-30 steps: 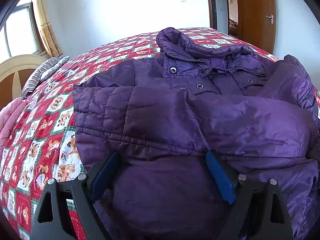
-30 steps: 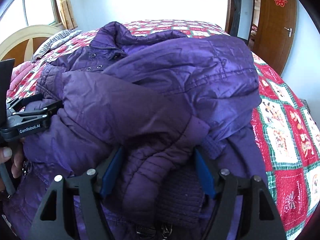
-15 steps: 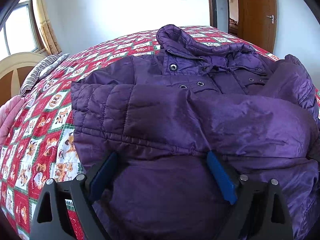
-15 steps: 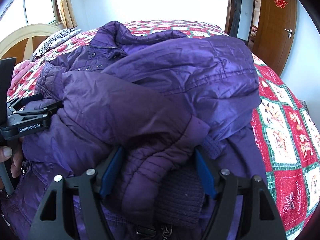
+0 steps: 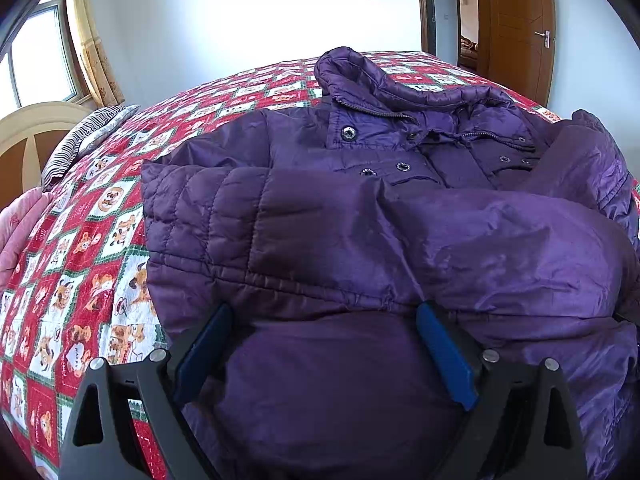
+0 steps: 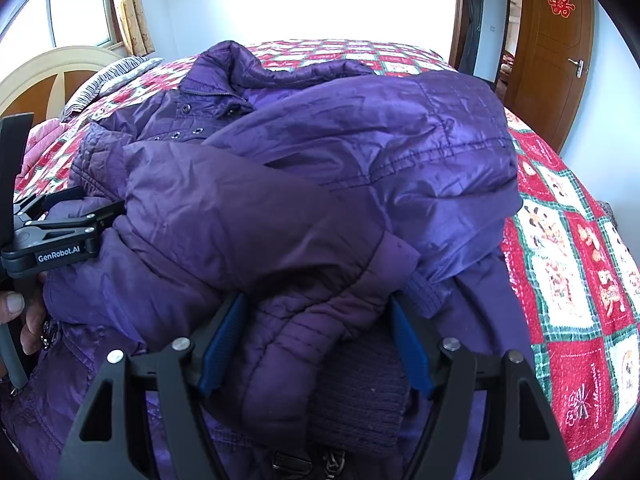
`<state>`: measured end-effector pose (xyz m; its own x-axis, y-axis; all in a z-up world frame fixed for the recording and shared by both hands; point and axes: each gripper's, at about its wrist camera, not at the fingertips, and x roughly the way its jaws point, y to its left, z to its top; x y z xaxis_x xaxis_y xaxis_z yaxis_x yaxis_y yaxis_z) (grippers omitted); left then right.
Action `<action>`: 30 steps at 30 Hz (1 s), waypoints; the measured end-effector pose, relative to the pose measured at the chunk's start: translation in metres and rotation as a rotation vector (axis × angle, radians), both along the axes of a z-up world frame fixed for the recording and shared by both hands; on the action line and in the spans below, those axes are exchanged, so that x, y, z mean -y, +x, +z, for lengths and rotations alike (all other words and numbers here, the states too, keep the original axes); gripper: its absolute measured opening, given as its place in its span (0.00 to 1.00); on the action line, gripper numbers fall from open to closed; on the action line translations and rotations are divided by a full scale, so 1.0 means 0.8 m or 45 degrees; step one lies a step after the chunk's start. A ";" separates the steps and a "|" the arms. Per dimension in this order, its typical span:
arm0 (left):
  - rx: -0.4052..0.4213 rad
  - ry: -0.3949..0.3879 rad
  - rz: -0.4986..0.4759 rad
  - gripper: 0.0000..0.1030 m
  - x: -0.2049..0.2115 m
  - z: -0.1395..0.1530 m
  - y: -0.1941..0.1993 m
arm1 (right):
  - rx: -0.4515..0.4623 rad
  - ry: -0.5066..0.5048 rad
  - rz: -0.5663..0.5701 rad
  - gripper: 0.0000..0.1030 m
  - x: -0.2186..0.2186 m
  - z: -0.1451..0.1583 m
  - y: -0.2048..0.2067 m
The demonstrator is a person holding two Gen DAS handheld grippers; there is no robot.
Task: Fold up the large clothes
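Observation:
A large purple quilted jacket (image 5: 360, 232) lies on the bed, collar at the far side, both sleeves folded across its front. My left gripper (image 5: 324, 320) is open, its blue pads either side of the jacket's lower part near the hem. My right gripper (image 6: 316, 308) is open around a sleeve cuff (image 6: 304, 344) and the jacket (image 6: 320, 168) beneath it. The left gripper (image 6: 80, 216) also shows at the left of the right wrist view, held by a hand, its fingers at the jacket's edge.
The bed has a red, white and green patterned quilt (image 5: 80, 248). A cream and wood headboard (image 5: 24, 140) and striped pillow (image 5: 84, 136) are at the left. A wooden door (image 6: 556, 52) stands at the far right. The quilt (image 6: 572, 264) runs to the bed's right edge.
The left wrist view has shifted slightly, with the jacket sitting a little lower and nearer. The right gripper and the sleeves have not visibly moved.

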<state>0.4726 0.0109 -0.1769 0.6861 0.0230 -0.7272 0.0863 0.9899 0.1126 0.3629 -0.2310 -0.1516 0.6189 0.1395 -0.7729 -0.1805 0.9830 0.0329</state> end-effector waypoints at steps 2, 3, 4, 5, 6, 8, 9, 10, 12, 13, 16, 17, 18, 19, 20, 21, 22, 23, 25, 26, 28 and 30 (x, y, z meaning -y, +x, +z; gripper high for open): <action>0.000 0.000 0.000 0.92 0.000 0.000 0.000 | 0.000 0.000 0.000 0.73 0.000 0.000 0.000; 0.000 0.000 0.000 0.92 0.000 0.000 0.000 | 0.000 -0.001 0.000 0.73 0.000 0.000 0.000; 0.000 0.001 0.000 0.92 0.000 0.000 0.000 | 0.001 -0.003 0.001 0.73 0.000 0.000 0.000; 0.000 0.000 0.000 0.92 0.000 0.000 0.000 | 0.001 -0.003 0.000 0.73 0.001 -0.001 0.001; 0.000 0.001 0.000 0.92 0.000 0.000 0.000 | 0.000 -0.003 -0.001 0.74 0.001 -0.001 0.000; 0.000 0.004 0.001 0.92 -0.001 0.000 0.000 | 0.000 -0.010 -0.002 0.74 0.000 -0.001 0.001; 0.000 0.005 0.002 0.92 0.000 0.000 0.000 | 0.000 -0.013 -0.003 0.74 -0.001 -0.001 0.001; 0.000 0.006 0.002 0.92 0.000 0.000 0.000 | 0.000 -0.015 -0.003 0.74 -0.001 -0.001 0.001; 0.002 0.009 0.003 0.92 0.000 -0.001 0.000 | 0.001 -0.016 -0.003 0.74 -0.001 -0.001 0.001; 0.002 0.010 0.004 0.92 0.000 -0.001 -0.001 | 0.001 -0.011 -0.003 0.74 -0.001 -0.001 0.001; 0.003 0.011 0.007 0.92 0.000 0.000 -0.001 | 0.000 -0.004 -0.004 0.74 -0.001 -0.001 0.001; -0.004 0.005 0.007 0.92 -0.001 0.001 -0.001 | -0.001 -0.004 -0.004 0.74 -0.001 -0.001 0.001; -0.007 -0.007 0.009 0.92 -0.003 0.005 -0.001 | -0.001 -0.002 -0.002 0.74 0.000 0.000 0.001; 0.001 -0.029 0.023 0.92 -0.008 0.011 -0.005 | 0.004 0.015 0.003 0.74 0.003 0.003 -0.001; 0.007 -0.045 0.032 0.92 -0.011 0.018 -0.009 | 0.007 0.040 0.008 0.74 0.007 0.007 -0.003; 0.007 -0.068 0.031 0.92 -0.015 0.028 -0.018 | 0.007 0.068 0.012 0.74 0.013 0.011 -0.007; 0.013 -0.095 0.026 0.92 -0.021 0.040 -0.031 | 0.008 0.098 0.009 0.74 0.021 0.017 -0.013; 0.023 -0.119 0.014 0.92 -0.026 0.049 -0.045 | 0.014 0.123 -0.005 0.75 0.031 0.024 -0.021; 0.039 -0.135 -0.031 0.92 -0.035 0.062 -0.076 | 0.024 0.157 -0.027 0.79 0.050 0.035 -0.041; 0.043 -0.118 -0.064 0.92 -0.040 0.065 -0.095 | 0.024 0.162 -0.032 0.81 0.059 0.038 -0.052; 0.040 -0.056 -0.098 0.92 -0.056 0.060 -0.137 | 0.017 0.131 -0.055 0.82 0.075 0.039 -0.073; 0.026 -0.034 -0.105 0.92 -0.075 0.049 -0.171 | -0.005 0.117 -0.095 0.82 0.098 0.034 -0.098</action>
<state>0.3361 0.0709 -0.1378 0.6998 -0.0535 -0.7123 0.1654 0.9822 0.0887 0.2844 -0.3091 -0.1242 0.6272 0.1635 -0.7615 -0.1070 0.9865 0.1237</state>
